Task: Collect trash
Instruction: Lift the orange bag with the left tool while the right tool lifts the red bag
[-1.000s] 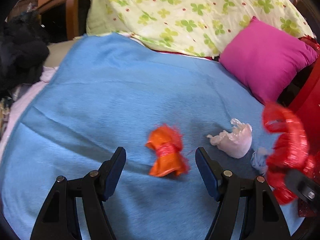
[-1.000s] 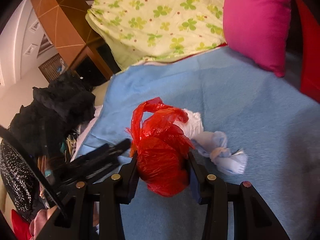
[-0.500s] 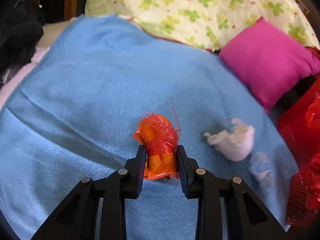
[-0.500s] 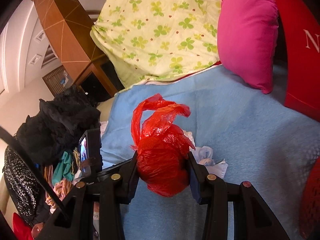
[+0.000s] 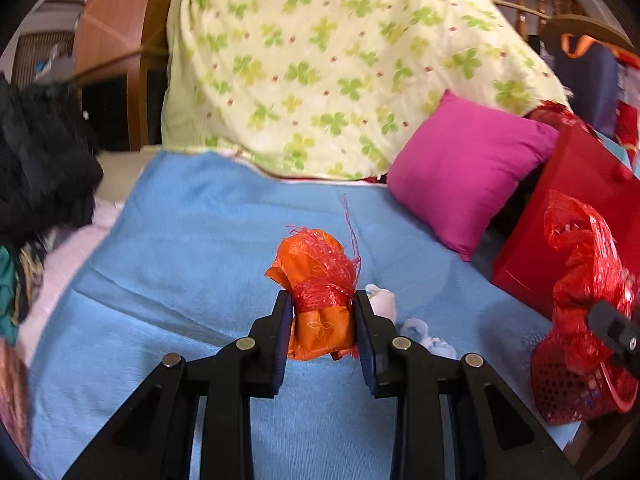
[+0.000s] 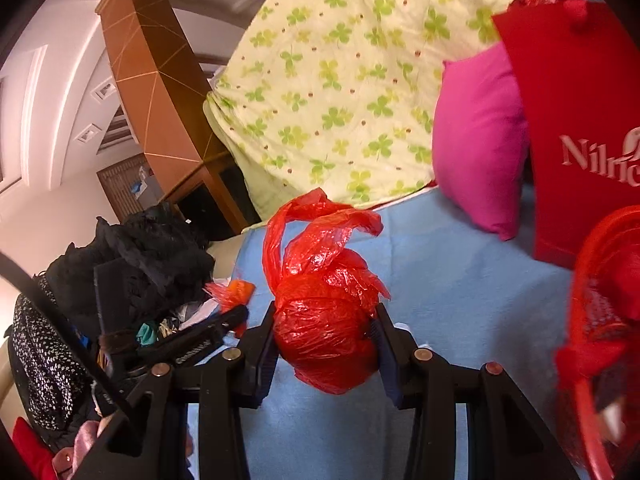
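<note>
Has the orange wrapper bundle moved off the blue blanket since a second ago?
Yes. The orange wrapper bundle, clamped in the left gripper, has lifted off the blue blanket, away from the white crumpled tissue.

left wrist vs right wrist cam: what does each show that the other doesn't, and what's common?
Left wrist only: white crumpled scraps on the blanket, beside the left gripper, which grips an orange wrapper bundle.

Right wrist only: white lettering on the red paper bag, a wooden cabinet, and the right gripper closed on a knotted red plastic bag.

Both: blue blanket, clover-print quilt, magenta pillow, black clothes pile, red mesh basket.
</note>
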`<state>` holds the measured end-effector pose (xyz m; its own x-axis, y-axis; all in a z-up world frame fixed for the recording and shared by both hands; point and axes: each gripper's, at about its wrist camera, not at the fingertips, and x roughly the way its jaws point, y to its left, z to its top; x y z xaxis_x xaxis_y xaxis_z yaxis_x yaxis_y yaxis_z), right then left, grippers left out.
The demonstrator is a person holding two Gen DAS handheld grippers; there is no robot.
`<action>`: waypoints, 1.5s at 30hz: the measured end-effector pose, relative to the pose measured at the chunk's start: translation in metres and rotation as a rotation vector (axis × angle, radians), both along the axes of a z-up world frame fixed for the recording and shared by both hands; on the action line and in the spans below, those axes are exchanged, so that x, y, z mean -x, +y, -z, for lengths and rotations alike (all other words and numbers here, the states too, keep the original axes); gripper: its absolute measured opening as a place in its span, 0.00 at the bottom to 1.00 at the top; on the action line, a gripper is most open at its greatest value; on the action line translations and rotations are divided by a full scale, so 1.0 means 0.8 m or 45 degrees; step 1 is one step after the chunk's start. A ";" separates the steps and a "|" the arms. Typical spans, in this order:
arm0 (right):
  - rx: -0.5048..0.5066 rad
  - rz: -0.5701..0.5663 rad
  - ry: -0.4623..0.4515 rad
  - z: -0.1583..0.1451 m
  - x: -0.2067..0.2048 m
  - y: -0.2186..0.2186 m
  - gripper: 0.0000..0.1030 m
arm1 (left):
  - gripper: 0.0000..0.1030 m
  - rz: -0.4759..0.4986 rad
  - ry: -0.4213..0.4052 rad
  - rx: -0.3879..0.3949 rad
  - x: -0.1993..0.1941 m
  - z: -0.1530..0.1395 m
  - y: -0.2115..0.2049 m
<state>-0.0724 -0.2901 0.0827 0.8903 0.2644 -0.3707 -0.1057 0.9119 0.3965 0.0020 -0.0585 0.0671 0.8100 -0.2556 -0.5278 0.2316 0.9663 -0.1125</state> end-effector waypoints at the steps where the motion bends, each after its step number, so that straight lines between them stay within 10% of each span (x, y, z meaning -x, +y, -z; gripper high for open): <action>1: 0.005 0.001 -0.007 -0.001 0.005 -0.002 0.45 | 0.31 0.006 -0.015 -0.017 0.011 -0.002 0.000; 21: 0.016 0.058 -0.169 -0.029 0.125 -0.040 0.45 | 0.31 -0.010 -0.063 -0.099 0.163 -0.037 -0.042; 45: -0.048 0.054 -0.203 -0.030 0.143 -0.076 0.45 | 0.31 -0.036 -0.197 -0.262 0.206 -0.071 -0.107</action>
